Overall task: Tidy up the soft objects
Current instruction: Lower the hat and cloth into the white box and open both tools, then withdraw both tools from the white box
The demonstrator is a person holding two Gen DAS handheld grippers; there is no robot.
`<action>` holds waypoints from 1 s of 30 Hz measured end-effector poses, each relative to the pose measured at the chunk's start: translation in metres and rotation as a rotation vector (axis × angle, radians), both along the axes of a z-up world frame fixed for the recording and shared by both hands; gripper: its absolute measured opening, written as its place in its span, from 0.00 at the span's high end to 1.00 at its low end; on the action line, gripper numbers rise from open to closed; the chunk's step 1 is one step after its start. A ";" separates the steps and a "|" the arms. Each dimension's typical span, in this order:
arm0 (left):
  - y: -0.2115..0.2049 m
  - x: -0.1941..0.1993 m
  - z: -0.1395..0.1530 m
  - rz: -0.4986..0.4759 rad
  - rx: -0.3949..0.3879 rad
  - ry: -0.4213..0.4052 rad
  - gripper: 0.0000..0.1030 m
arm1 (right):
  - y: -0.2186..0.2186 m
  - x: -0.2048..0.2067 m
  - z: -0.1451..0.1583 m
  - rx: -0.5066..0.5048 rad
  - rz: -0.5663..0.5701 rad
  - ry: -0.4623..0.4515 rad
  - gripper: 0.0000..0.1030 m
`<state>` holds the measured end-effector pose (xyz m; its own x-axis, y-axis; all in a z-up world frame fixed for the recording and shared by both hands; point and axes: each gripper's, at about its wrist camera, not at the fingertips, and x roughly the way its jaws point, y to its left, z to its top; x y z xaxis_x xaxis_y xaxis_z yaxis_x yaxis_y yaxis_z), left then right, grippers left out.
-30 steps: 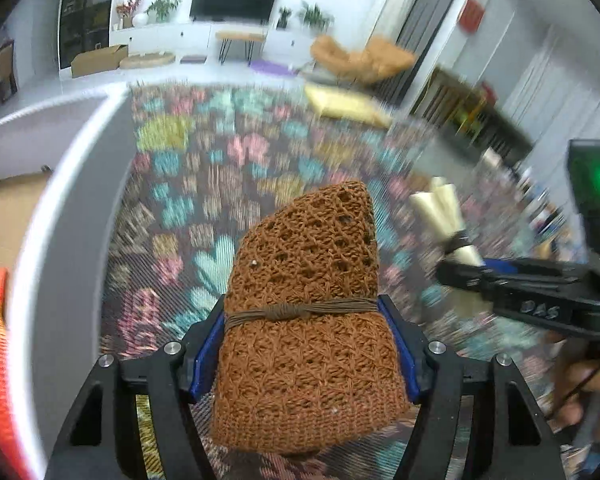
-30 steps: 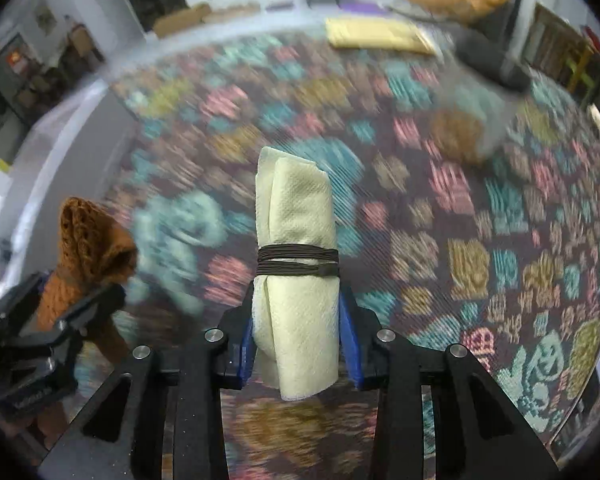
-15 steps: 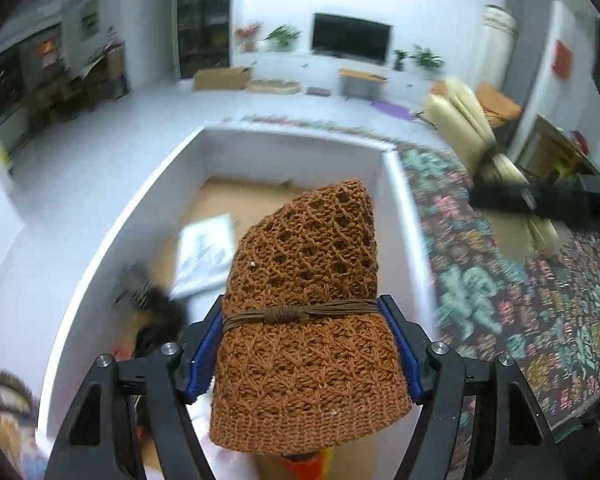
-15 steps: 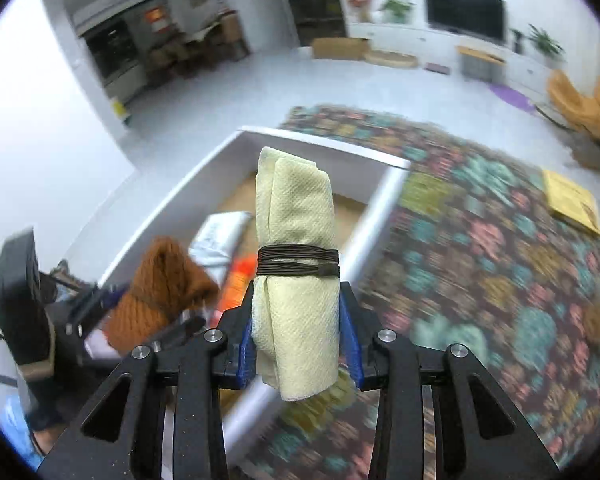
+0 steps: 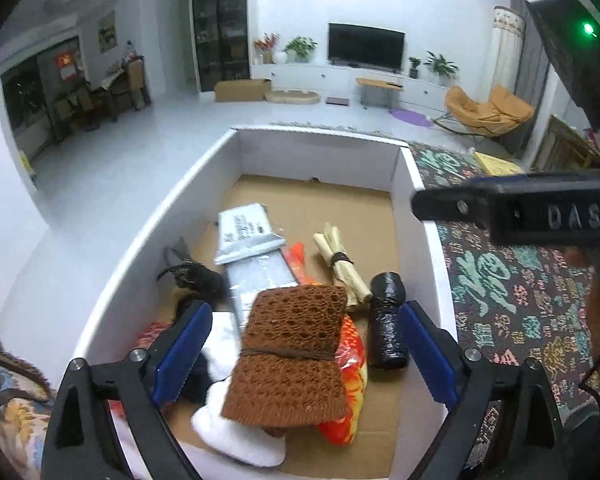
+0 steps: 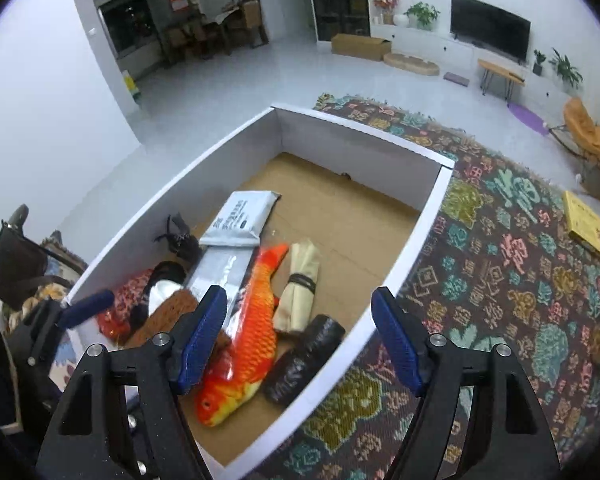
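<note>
Though between parted fingers (image 5: 184, 344), brown bundle (image 5: 290, 356) untouched

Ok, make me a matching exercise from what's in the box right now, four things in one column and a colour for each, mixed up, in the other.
Things:
1. knitted bundle
2. plush fish
3. cloth roll tied with cord
4. wrapped cylinder

Colours:
A. black
B. orange and yellow
C. brown
D. pale cream

Pairs: 1-C, 2-B, 3-D, 4-A
</note>
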<state>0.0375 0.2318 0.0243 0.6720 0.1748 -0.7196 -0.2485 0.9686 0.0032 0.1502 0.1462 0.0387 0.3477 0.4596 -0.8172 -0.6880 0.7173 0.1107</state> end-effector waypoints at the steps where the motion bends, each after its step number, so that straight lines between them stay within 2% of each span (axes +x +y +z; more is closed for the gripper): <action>1: -0.002 -0.003 0.003 0.020 0.022 0.001 0.04 | -0.003 -0.005 0.001 -0.003 -0.001 0.002 0.25; 4: -0.005 -0.017 0.011 0.096 0.093 0.003 0.01 | -0.012 -0.018 0.004 0.013 -0.004 0.024 0.25; 5: -0.005 -0.021 0.012 0.113 0.094 0.002 0.01 | -0.014 -0.020 0.005 0.016 -0.005 0.031 0.25; 9: 0.001 -0.031 0.009 0.122 -0.010 0.026 0.01 | -0.025 -0.030 0.001 -0.001 -0.031 0.058 0.25; 13: 0.011 -0.033 0.003 0.189 -0.045 0.093 0.01 | -0.031 -0.036 -0.001 -0.044 -0.063 0.072 0.25; 16: 0.014 -0.034 0.002 0.203 -0.038 0.119 0.01 | -0.031 -0.041 0.001 -0.052 -0.072 0.079 0.24; 20: 0.016 -0.036 0.006 0.216 0.000 0.107 0.01 | -0.026 -0.048 0.002 -0.057 -0.065 0.080 0.24; 30: 0.033 -0.039 0.013 0.279 -0.002 0.095 0.01 | -0.011 -0.062 0.001 -0.104 -0.032 0.030 0.24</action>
<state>-0.0019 0.2644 0.0369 0.5276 0.3416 -0.7778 -0.5042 0.8628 0.0370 0.0880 0.1356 0.0394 0.3356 0.3606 -0.8703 -0.6621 0.7475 0.0544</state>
